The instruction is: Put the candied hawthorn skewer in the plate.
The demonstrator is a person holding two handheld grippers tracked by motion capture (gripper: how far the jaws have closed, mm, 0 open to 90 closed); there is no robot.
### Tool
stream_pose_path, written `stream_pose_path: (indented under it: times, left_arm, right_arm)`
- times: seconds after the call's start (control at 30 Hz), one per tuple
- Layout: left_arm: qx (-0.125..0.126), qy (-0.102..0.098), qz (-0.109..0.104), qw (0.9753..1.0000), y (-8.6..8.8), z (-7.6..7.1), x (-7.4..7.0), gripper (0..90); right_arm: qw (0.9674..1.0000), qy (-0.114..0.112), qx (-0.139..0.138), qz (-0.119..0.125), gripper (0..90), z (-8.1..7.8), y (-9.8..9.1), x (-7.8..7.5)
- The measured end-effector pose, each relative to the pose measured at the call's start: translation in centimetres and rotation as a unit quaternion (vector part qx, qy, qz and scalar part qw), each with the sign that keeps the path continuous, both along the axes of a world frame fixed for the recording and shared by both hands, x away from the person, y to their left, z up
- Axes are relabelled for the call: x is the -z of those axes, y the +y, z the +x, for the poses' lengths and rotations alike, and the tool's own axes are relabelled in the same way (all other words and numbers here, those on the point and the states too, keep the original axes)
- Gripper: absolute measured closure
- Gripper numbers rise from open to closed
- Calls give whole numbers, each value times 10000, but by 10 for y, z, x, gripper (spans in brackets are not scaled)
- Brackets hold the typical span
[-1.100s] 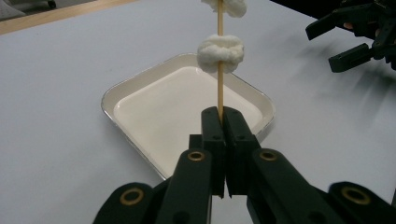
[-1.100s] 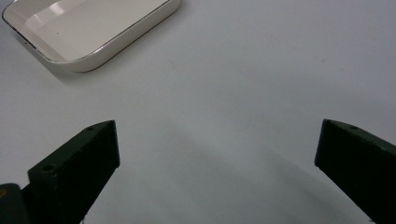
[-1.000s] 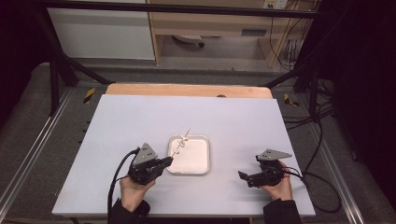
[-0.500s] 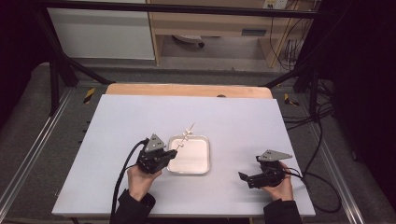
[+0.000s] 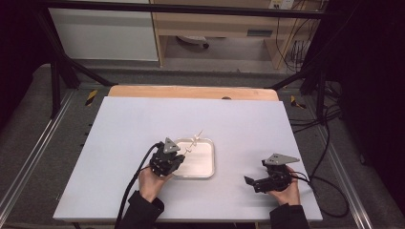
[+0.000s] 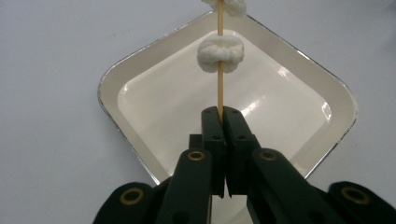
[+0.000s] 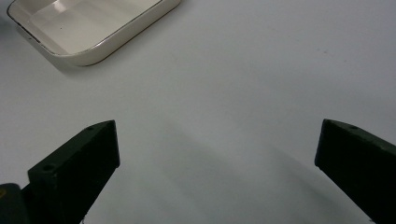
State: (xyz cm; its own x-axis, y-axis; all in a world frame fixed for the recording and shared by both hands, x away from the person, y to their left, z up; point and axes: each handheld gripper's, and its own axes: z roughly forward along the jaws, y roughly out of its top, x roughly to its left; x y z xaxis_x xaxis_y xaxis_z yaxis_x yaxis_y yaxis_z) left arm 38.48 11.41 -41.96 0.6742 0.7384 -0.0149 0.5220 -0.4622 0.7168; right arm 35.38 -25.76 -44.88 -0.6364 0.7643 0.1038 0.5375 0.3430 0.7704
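My left gripper (image 5: pixel 178 158) is shut on the lower end of a thin wooden skewer (image 5: pixel 193 141), at the near left corner of a shallow white tray (image 5: pixel 206 166). In the left gripper view the jaws (image 6: pixel 221 112) pinch the skewer (image 6: pixel 219 91) upright over the tray (image 6: pixel 154 100). One white puffy piece (image 6: pixel 219 53) is threaded on it, and a second (image 6: pixel 229 4) sits at the top edge. My right gripper (image 5: pixel 253 174) rests open on the table at the right, held by a hand. Its jaws (image 7: pixel 217 126) stand wide apart with nothing between them.
The tray (image 7: pixel 84 28) lies ahead and to the left of the right gripper, with bare pale tabletop (image 5: pixel 143 124) around it. A wooden strip (image 5: pixel 191 92) runs along the table's far edge. Black cables trail off both grippers, and metal rails flank the table.
My left gripper has moved right and slightly down with the skewer, from beside the tray's left edge to over its near left corner. The right gripper has stayed put.
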Motion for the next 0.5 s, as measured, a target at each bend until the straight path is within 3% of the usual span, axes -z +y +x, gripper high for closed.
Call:
stream_pose_path:
  times: [0.5]
  left_arm:
    - [-177,397,347,9985,-8,2,14,883]
  right_arm:
    - [10000,41,-11,-9,5,1,0,2]
